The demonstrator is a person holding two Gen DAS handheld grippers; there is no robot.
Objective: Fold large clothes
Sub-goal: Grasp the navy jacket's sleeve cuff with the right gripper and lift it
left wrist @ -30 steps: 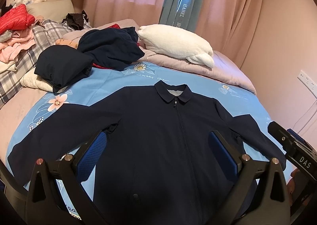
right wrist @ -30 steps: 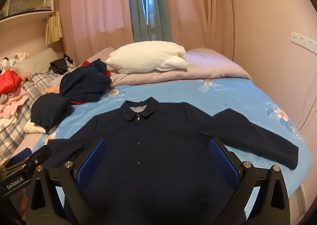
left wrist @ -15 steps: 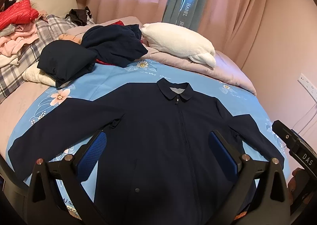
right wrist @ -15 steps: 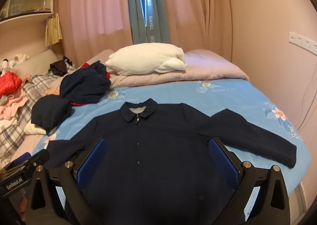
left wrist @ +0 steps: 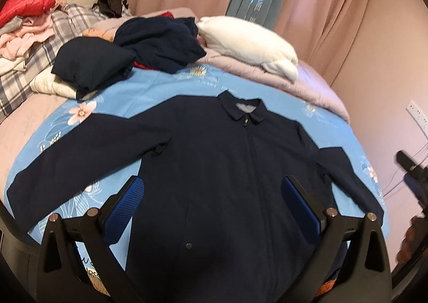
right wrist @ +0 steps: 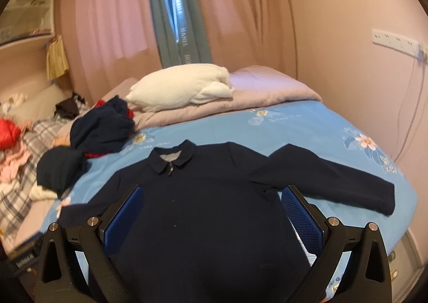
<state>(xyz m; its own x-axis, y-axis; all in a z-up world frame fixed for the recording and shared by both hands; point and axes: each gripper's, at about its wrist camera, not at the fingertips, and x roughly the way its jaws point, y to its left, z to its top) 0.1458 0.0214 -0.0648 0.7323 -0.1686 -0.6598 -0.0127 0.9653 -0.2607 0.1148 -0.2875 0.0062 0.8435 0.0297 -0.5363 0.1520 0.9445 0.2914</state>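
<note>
A navy zip jacket (left wrist: 219,164) (right wrist: 203,212) lies flat and face up on the blue floral bedsheet (left wrist: 160,89) (right wrist: 294,126), collar toward the far side, both sleeves spread out. My left gripper (left wrist: 212,201) hovers open above the jacket's lower body, blue pads wide apart with nothing between them. Over the lower front of the same jacket my right gripper (right wrist: 212,206) is open too and holds nothing. The right gripper's body shows as a dark shape at the right edge of the left wrist view.
Folded dark garments (left wrist: 93,65) (right wrist: 61,169) and a rumpled navy one (left wrist: 160,41) lie at the far left. A white pillow (left wrist: 248,43) (right wrist: 182,89) rests on a lilac quilt (right wrist: 267,89). More clothes (left wrist: 24,22) pile up left. A wall with sockets (right wrist: 396,41) runs along the right.
Both grippers have drifted slightly, the views shifting a little over the jacket; the right wrist view now tilts higher. The jacket has not moved and both grippers stay open.
</note>
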